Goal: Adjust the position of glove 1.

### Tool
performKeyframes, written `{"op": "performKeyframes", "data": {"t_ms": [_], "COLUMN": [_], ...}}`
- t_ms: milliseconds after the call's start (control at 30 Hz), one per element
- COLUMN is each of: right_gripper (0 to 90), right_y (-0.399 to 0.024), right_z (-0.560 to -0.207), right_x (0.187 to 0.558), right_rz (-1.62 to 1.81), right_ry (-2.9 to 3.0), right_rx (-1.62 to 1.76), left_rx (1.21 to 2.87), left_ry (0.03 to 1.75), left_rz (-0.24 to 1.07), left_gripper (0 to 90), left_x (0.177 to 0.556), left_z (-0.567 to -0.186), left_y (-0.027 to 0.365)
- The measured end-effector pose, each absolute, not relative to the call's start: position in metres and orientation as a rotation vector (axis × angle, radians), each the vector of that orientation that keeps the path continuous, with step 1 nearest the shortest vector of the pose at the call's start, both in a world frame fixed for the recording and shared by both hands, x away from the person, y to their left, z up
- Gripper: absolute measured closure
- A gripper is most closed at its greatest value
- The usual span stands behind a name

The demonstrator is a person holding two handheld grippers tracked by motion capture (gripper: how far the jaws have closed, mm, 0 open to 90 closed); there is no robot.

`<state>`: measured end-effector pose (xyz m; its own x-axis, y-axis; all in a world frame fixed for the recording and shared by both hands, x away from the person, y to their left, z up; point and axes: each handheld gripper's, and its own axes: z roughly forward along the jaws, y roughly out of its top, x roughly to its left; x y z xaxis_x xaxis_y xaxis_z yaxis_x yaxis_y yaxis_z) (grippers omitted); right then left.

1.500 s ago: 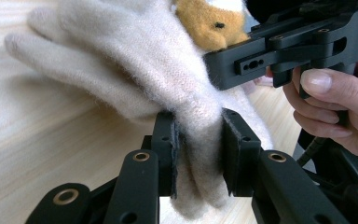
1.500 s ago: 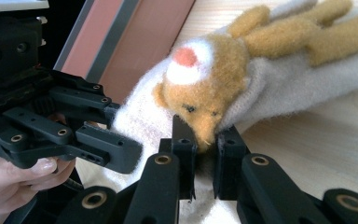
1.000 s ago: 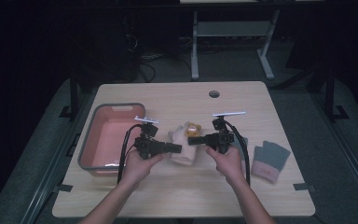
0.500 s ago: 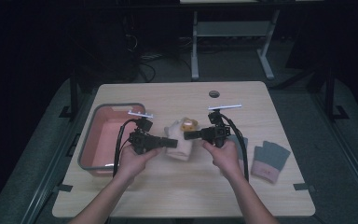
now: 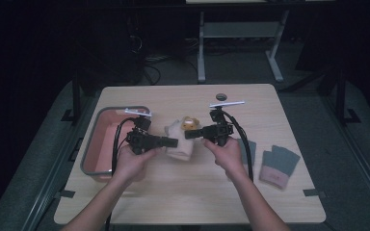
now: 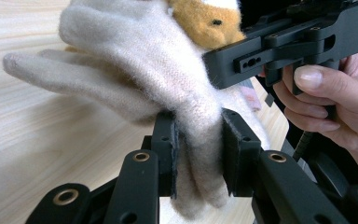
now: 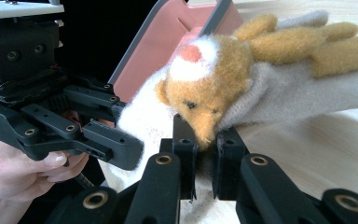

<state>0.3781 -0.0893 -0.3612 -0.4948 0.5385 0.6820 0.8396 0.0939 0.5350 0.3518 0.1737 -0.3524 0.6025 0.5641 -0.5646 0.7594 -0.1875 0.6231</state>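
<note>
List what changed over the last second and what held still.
Both grippers, left gripper and right gripper, carried the cream glove a little farther from the person and higher in the high view. Both stay shut on it. The pink tray and grey gloves kept still.

A cream woolly glove (image 5: 179, 144) with a small orange-brown bear face (image 7: 200, 93) sewn on it hangs above the wooden table, held from both sides. Seen from above, it sits just right of the pink tray, near the table's middle. The left gripper (image 6: 199, 154) pinches a cream fold of its lower part, with the fabric bunched between the pads and the pale fingers splayed out sideways. The right gripper (image 7: 206, 158) clamps the fabric right beneath the bear's snout. The bear has dark stitched eyes, a white tuft with a reddish spot, and fuzzy orange fingers beside it
</note>
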Motion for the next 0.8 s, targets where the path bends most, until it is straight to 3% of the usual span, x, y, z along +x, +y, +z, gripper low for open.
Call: {"op": "performKeyframes", "data": {"t_ms": [800], "right_gripper": [82.2], "right_y": [-0.063], "right_z": [-0.346], "right_x": [0.39], "right_rz": [-1.37], "right_ry": [-2.075], "right_rx": [-1.305], "left_rx": [1.843], "left_ry": [1.077], "left_rz": [-0.237], "left_gripper": [69.5], "left_x": [0.353], "left_z": [-0.337], "left_y": [0.202]}}
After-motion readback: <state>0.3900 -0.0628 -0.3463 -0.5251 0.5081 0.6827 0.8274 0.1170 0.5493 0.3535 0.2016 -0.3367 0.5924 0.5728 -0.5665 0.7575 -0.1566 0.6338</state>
